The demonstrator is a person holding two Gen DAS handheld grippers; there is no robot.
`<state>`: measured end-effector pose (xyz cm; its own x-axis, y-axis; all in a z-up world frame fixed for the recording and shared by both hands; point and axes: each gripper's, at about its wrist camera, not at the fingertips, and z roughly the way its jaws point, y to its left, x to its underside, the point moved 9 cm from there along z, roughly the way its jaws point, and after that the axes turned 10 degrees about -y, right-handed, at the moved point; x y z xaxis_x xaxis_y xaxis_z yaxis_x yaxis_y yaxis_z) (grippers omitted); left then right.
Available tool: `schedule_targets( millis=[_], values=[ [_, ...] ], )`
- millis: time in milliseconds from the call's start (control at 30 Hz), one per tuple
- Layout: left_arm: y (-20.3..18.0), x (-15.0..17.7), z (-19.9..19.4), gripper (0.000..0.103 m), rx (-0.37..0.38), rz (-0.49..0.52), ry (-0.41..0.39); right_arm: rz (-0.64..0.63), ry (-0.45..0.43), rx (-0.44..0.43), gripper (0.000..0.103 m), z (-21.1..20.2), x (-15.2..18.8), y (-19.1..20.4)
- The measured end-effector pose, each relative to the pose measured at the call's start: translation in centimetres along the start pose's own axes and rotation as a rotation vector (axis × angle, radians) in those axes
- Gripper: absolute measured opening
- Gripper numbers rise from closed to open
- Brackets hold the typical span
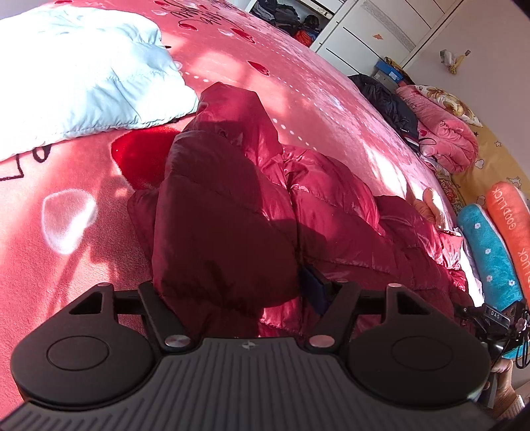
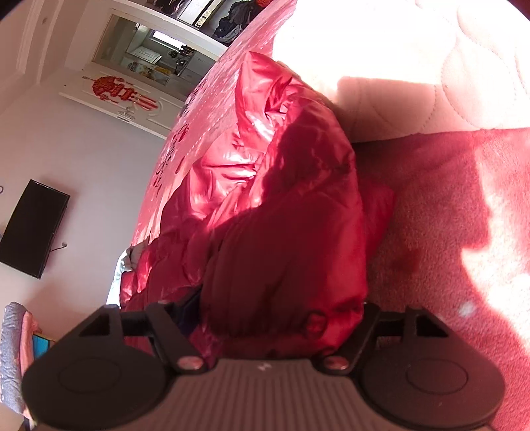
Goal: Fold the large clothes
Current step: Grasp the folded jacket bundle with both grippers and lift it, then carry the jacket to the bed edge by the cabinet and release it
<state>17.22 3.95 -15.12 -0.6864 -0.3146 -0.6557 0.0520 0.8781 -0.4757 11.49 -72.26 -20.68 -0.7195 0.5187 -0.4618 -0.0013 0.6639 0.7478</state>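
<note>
A large dark red puffer jacket (image 1: 251,199) lies bunched on a pink bed blanket (image 1: 66,232). In the left wrist view a thick fold of it sits between the arms of my left gripper (image 1: 232,291); the fingertips are hidden by fabric. In the right wrist view the same red jacket (image 2: 281,199) fills the middle, shiny where the sun hits it. Its elastic hem (image 2: 291,325) lies bunched between the arms of my right gripper (image 2: 275,318), fingertips hidden. The right gripper's body also shows at the lower right of the left wrist view (image 1: 493,318).
A pale blue padded garment (image 1: 82,73) lies on the bed at upper left. Pink quilts (image 1: 444,132), a dark jacket (image 1: 387,96) and rolled pillows (image 1: 497,245) line the bed's right side. A pale quilted headboard (image 2: 430,66), a wall television (image 2: 29,228) and a wardrobe (image 1: 364,30) stand around.
</note>
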Motion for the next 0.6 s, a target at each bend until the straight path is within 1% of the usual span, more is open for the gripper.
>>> schedule_targets(
  millis=[33, 100, 133, 200, 300, 400, 600],
  values=[
    [-0.1, 0.0, -0.2, 0.068, -0.004, 0.008, -0.006, -0.022, -0.006, 0.018, 0.063, -0.2, 0.1, 0.3],
    [-0.7, 0.0, -0.6, 0.053, -0.018, 0.023, -0.021, -0.074, -0.024, 0.058, 0.055, -0.6, 0.2, 1.1],
    [-0.8, 0.0, -0.8, 0.05, -0.023, 0.027, -0.027, -0.103, -0.034, 0.079, 0.053, -0.7, 0.3, 1.5],
    [-1.2, -0.1, -1.4, 0.038, -0.035, 0.036, -0.047, -0.17, -0.059, 0.12, 0.045, -1.2, 0.4, 2.6],
    [-1.7, -0.2, -2.4, 0.029, -0.048, 0.043, -0.08, -0.265, -0.1, 0.164, 0.037, -2.0, 0.6, 4.5],
    [-1.9, -0.5, -3.6, 0.023, -0.056, 0.039, -0.115, -0.373, -0.137, 0.2, 0.031, -2.8, 0.7, 6.6],
    [-2.6, -1.6, -6.9, 0.02, -0.044, 0.036, -0.184, -0.553, -0.214, 0.228, 0.026, -3.9, 1.0, 11.1]
  ],
)
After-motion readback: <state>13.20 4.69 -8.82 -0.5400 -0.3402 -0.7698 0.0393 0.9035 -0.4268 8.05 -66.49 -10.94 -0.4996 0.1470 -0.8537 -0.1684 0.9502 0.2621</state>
